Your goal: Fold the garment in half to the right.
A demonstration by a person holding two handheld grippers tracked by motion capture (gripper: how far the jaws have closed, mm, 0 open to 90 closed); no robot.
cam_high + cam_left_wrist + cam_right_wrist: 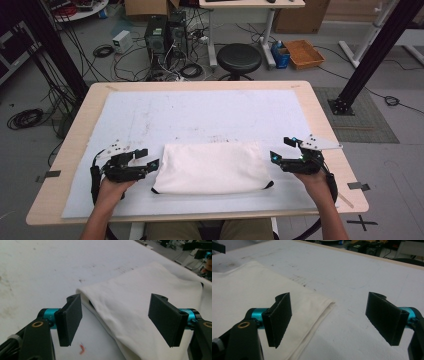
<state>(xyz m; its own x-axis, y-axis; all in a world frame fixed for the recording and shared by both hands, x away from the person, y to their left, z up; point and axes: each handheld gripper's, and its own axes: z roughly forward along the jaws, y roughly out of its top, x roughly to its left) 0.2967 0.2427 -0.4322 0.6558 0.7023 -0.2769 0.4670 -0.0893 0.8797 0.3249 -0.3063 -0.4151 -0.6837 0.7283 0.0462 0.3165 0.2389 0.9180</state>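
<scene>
A folded white cloth (210, 167) lies flat near the front of the white mat (200, 117), with dark trim at its two front corners. My left gripper (147, 159) is at the cloth's left edge, jaws wide apart. In the left gripper view the folded edge of the cloth (140, 305) runs between the two black pads (71, 318) without touching them. My right gripper (281, 149) hovers just off the cloth's right edge, also open. In the right gripper view the cloth's corner (312, 307) lies between and below the pads (279, 317), which grip nothing.
The mat covers most of a light wooden table (75, 130). Beyond the table's far edge stand a black stool (239, 57), computer towers (156, 32) with tangled cables, and an orange crate (303, 53). Black frame posts (367, 60) rise at the right.
</scene>
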